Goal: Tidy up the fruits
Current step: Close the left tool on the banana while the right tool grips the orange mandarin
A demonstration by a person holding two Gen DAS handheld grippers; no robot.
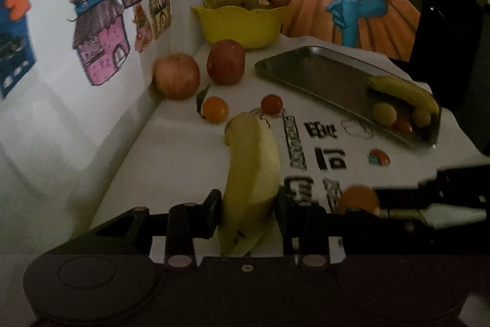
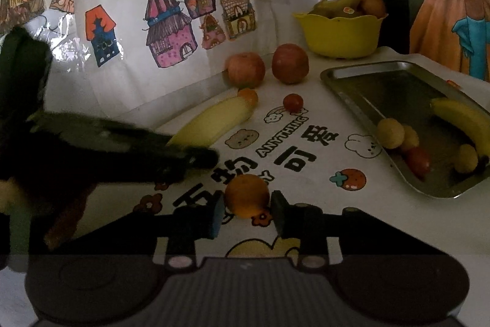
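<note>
My left gripper (image 1: 248,204) is shut on a yellow banana (image 1: 251,170), which points away from me over the white printed table cover (image 1: 183,161). In the right wrist view the same banana (image 2: 214,121) sticks out of the dark left gripper (image 2: 190,155). My right gripper (image 2: 247,212) is shut on a small orange (image 2: 246,195) that rests on the cover, a pad against each side. The left wrist view shows that orange (image 1: 358,199) at the tips of the right gripper (image 1: 382,199).
A metal tray (image 2: 382,85) at the right holds a banana (image 2: 465,121) and several small fruits. Two apples (image 2: 245,69) (image 2: 290,63), a small orange (image 2: 248,95) and a tomato (image 2: 293,102) lie loose. A yellow bowl (image 2: 340,32) of fruit stands behind them. The wall runs along the left.
</note>
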